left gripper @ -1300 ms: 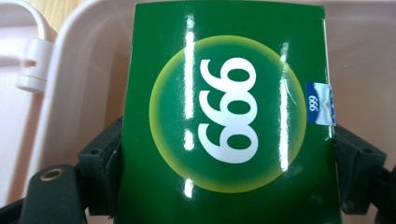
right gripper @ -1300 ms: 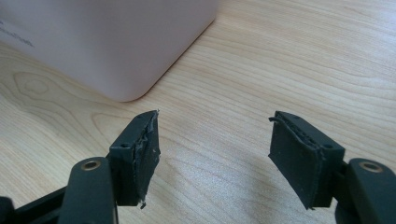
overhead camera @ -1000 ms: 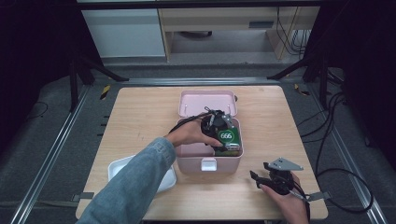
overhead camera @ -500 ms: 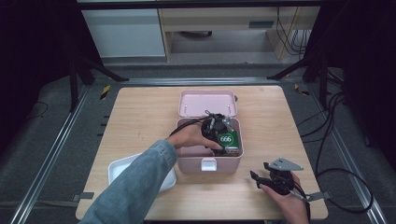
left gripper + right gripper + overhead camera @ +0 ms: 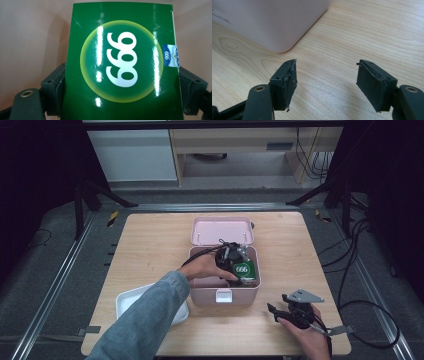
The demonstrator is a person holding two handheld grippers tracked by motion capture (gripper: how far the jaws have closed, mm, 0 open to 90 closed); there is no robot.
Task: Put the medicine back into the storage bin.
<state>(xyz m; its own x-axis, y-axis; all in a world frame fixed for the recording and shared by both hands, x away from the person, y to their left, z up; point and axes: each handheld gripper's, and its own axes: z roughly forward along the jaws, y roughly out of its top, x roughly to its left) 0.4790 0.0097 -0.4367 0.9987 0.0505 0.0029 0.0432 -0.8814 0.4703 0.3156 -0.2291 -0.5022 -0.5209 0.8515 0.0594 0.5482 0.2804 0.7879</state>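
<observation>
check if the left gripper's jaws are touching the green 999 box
Touching. In the left gripper view both black pads press against the sides of the green box, with no gap on either side.

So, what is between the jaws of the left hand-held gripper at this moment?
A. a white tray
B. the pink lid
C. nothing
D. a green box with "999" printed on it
D: in the left gripper view the green box sits between both black jaws, and the high view shows the left hand-held gripper with it inside the pink case.
</observation>
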